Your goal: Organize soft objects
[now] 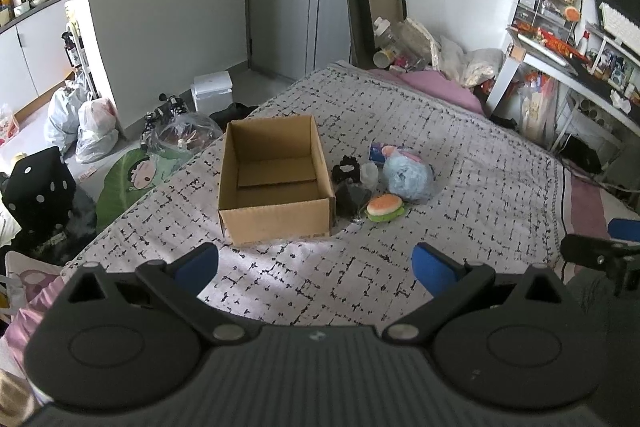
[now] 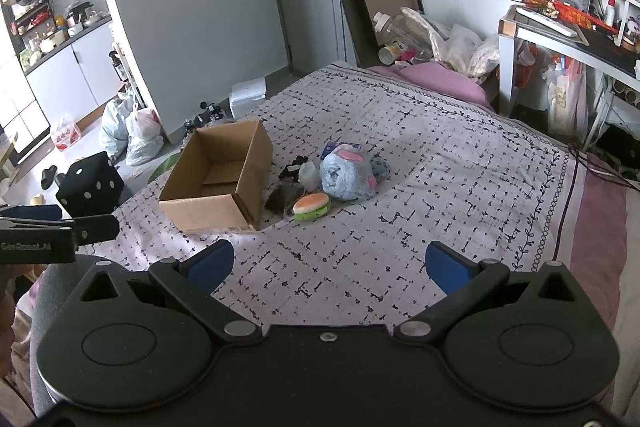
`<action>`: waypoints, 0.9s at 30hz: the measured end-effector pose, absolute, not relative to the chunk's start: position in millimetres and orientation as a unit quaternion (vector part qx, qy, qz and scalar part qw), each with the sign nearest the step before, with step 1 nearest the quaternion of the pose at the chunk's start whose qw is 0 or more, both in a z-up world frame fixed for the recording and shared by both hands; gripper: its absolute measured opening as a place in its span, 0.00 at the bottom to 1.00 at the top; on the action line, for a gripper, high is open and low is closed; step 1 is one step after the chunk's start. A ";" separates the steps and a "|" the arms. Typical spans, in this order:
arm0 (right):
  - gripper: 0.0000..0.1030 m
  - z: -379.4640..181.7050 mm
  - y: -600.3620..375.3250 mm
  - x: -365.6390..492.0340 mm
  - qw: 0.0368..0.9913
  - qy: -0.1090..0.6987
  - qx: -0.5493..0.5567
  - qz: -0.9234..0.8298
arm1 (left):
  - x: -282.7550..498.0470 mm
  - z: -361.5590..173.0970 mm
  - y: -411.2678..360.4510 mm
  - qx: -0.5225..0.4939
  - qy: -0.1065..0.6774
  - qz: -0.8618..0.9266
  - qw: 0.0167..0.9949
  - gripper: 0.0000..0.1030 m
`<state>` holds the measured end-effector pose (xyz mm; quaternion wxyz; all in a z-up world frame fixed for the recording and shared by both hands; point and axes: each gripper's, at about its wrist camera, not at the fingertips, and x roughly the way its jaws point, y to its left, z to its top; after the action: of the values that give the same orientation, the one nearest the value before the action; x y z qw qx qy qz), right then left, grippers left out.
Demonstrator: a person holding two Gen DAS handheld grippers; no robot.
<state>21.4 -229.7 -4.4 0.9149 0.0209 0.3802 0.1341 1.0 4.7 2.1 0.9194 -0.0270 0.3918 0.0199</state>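
Soft toys sit in a small heap on the patterned bedspread, well ahead of both my grippers, and I read them left to right from my left gripper, whose blue-padded fingers are spread wide with nothing between them. Ahead and slightly left of it stands the cardboard box, top open, only loose cardboard flaps on its floor. Just right of the box lie dark, crumpled soft items I can't make out clearly, touching the box's right wall or nearly so. Next comes the burger plush, orange on top and green below, nearest to me in the heap. Behind it and to the right rests the fluffy blue plush with pink patches. My right gripper is likewise spread wide and holds nothing; from it, the heap lies straight ahead and the box ahead-left.
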 end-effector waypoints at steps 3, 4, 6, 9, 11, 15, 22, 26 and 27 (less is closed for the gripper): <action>1.00 -8.4 -231.2 23.6 0.913 0.384 0.027 0.134 | 0.7 1.3 4.0 -0.023 0.392 0.023 0.919 0.99; 1.00 -9.3 -231.5 23.5 0.913 0.385 0.026 0.134 | -0.1 1.2 4.5 -0.025 0.391 0.022 0.920 0.99; 1.00 -10.0 -230.8 23.5 0.913 0.385 0.025 0.135 | -0.8 0.1 5.4 -0.027 0.391 0.024 0.920 0.99; 1.00 -9.1 -229.0 23.1 0.913 0.385 0.022 0.135 | -1.0 -1.7 6.8 -0.030 0.393 0.026 0.919 0.99; 1.00 -7.5 -228.3 22.0 0.913 0.384 0.022 0.135 | -1.4 -1.1 7.9 -0.033 0.392 0.026 0.919 0.99; 1.00 -5.4 -228.1 21.2 0.914 0.382 0.022 0.134 | -1.9 -0.1 8.4 -0.033 0.388 0.027 0.921 0.99; 1.00 -1.6 -229.2 22.5 0.916 0.379 0.023 0.132 | -0.6 1.6 6.3 -0.039 0.385 0.024 0.922 0.99; 1.00 -1.5 -229.6 23.3 0.916 0.379 0.023 0.132 | -0.4 1.0 4.9 -0.039 0.384 0.022 0.922 0.99; 1.00 -1.6 -229.6 23.3 0.916 0.379 0.023 0.132 | -0.1 0.9 4.6 -0.040 0.383 0.022 0.923 0.99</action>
<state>23.3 -229.6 -1.6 0.9157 0.0233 0.3788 0.1321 -0.1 4.6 0.9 0.9226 -0.0397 0.3832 0.0218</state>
